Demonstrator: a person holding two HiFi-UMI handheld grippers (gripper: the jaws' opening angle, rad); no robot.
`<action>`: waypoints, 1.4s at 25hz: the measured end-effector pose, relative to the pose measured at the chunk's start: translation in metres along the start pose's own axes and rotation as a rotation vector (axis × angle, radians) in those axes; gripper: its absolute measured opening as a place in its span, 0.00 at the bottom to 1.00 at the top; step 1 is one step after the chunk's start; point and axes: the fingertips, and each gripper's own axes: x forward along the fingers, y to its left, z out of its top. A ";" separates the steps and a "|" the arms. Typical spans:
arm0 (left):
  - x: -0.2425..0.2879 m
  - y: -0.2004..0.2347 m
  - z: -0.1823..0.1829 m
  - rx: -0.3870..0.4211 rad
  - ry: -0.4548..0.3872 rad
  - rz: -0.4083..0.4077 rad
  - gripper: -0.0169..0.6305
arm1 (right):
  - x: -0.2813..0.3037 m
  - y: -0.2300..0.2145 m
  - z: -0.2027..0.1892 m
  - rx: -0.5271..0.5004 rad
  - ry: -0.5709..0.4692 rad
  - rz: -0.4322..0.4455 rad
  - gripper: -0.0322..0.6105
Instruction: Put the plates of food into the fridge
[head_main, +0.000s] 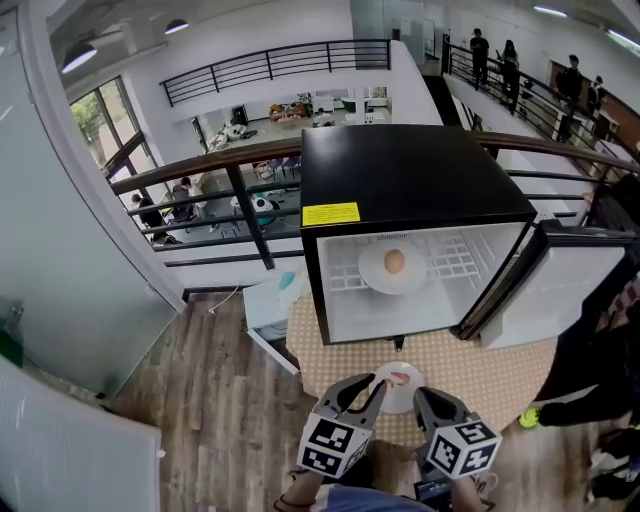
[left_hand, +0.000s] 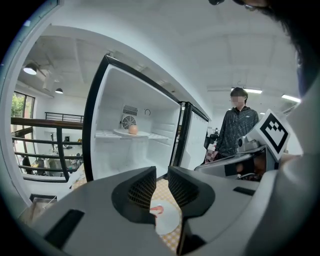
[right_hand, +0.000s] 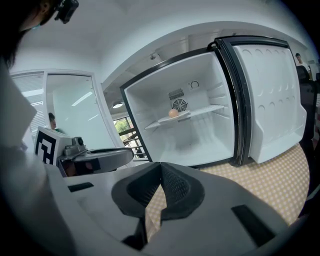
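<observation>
At the far left I see the wooden floor (head_main: 205, 400) and, beyond it, a railing (head_main: 252, 225); next comes my left gripper (left_hand: 161, 172), its jaws standing partly apart with nothing pressed between the pads; through the gap I look down on a white plate (left_hand: 167, 222) carrying a bit of pink food (left_hand: 156, 210), which lies on the checkered bench (head_main: 460, 365) just in front of the fridge (head_main: 410, 180); in the head view that plate sits between the tips of my two grippers, close to both, though I cannot tell whether either touches its rim; the right gripper (right_hand: 161, 167) is just beside the left one, its jaws closed tip to tip and holding nothing, only the bench showing below them; higher up, inside the open fridge, a second plate (head_main: 372, 278) with a pale round food (head_main: 394, 262) rests on the white wire shelf (head_main: 455, 262), roughly centred; the door (head_main: 565, 290) hangs open at the right; in the left gripper view a person (left_hand: 239, 127) in a dark jacket stands past it.
</observation>
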 end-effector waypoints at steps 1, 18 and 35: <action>-0.003 -0.007 0.000 -0.002 -0.006 0.002 0.15 | -0.008 0.000 -0.003 -0.003 0.001 0.003 0.07; -0.087 -0.150 -0.044 -0.005 -0.015 -0.030 0.15 | -0.137 0.029 -0.079 -0.021 -0.020 0.061 0.07; -0.172 -0.222 -0.104 -0.071 0.015 -0.055 0.07 | -0.212 0.074 -0.149 -0.015 -0.022 0.104 0.07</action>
